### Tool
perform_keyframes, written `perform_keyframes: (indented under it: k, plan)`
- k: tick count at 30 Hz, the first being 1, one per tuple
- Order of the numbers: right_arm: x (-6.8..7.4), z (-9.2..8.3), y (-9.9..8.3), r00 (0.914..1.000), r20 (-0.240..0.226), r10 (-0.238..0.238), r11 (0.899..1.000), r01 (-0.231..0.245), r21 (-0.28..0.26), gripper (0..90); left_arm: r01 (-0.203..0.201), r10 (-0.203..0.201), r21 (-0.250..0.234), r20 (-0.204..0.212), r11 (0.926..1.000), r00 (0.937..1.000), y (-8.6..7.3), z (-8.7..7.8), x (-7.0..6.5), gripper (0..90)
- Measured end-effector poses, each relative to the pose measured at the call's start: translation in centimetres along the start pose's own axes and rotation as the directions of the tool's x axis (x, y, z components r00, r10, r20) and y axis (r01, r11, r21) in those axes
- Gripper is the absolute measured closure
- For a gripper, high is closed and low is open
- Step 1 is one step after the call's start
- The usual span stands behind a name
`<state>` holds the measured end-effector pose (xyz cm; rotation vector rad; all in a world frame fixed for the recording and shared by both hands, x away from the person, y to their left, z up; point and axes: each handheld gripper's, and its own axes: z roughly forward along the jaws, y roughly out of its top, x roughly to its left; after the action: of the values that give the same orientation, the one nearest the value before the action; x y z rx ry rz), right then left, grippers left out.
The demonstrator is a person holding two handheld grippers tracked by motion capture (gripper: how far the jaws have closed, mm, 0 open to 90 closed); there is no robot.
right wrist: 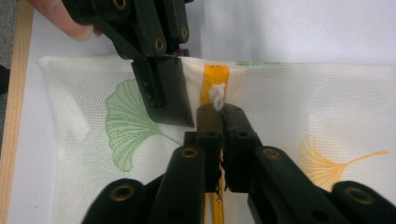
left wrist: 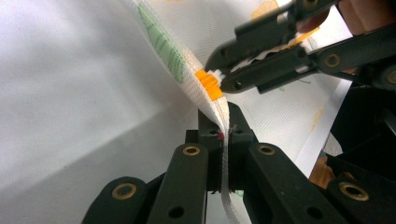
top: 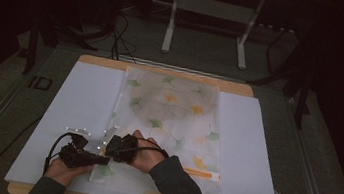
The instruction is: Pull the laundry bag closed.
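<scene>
On the near left of the white board [top: 57, 112], the left gripper [top: 101, 159] lies in the person's left hand [top: 65, 171] with its jaws pointing right. In the left gripper view its jaws are pressed together on the raised edge of the mesh laundry bag [left wrist: 219, 119], the white seam running down between the pads. Just beyond that pinch, along the same edge, sits the orange zipper end [left wrist: 208, 85].

Right beside it, the right gripper [top: 112, 144] reaches in from the person's right hand [top: 148, 155], its jaws pointing left toward the other tool. Its jaws are closed on a small white zipper tab [right wrist: 217, 98] at the orange zipper end, and the right gripper view shows the tab poking up above the tips; how much of it sits between the pads is hard to make out.

The bag stretches away from both grippers across the board, printed with green and orange ginkgo leaves. Its orange zipper [top: 200, 173] runs off to the right, past the right sleeve.
</scene>
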<state>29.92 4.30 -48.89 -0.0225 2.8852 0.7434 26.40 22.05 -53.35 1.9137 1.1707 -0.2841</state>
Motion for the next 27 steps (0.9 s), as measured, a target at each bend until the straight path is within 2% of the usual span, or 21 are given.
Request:
perform_keyframes:
  k: [4, 8, 12, 15, 21, 24, 27]
  plan:
    - [0.05, -0.04, 0.03, 1.0, 0.002, 0.002, 1.0, -0.002, -0.003, 90.0, 0.011, -0.011, -0.01, 0.013, 0.9999, 0.9999, -0.04, -0.12, 0.06, 88.9]
    - [0.19, -0.12, 0.1, 0.9999, 0.009, -0.015, 1.0, 0.015, 0.004, 90.0, 0.013, -0.012, -0.017, 0.015, 0.9998, 0.9998, -0.06, -0.23, 0.11, 89.0]
    - [0.22, -0.03, -0.27, 0.9999, 0.008, -0.012, 1.0, 0.013, -0.011, 90.0, 0.013, -0.013, -0.016, 0.015, 0.9998, 0.9998, -0.06, -0.16, 0.09, 89.0]
    - [0.46, 0.07, -0.35, 0.9993, 0.025, -0.027, 1.0, 0.027, -0.006, 90.0, 0.014, -0.014, -0.013, 0.018, 0.9998, 0.9997, -0.07, -0.16, 0.15, 88.9]
    - [0.56, -0.22, -0.35, 0.9982, 0.043, -0.042, 0.999, 0.042, -0.009, 90.0, 0.028, -0.027, -0.026, 0.049, 0.9993, 0.9984, -0.08, -0.34, 0.33, 88.9]
    - [0.74, -0.18, -0.33, 0.9967, 0.066, -0.046, 0.999, 0.047, -0.005, 90.0, 0.009, -0.009, -0.002, 0.017, 1.0, 0.9998, -0.07, -0.07, 0.12, 88.8]
    - [0.86, -0.29, -0.08, 0.9952, 0.085, -0.047, 0.999, 0.048, -0.011, 90.0, 0.008, -0.008, -0.002, 0.018, 1.0, 0.9998, -0.08, -0.03, 0.09, 88.7]
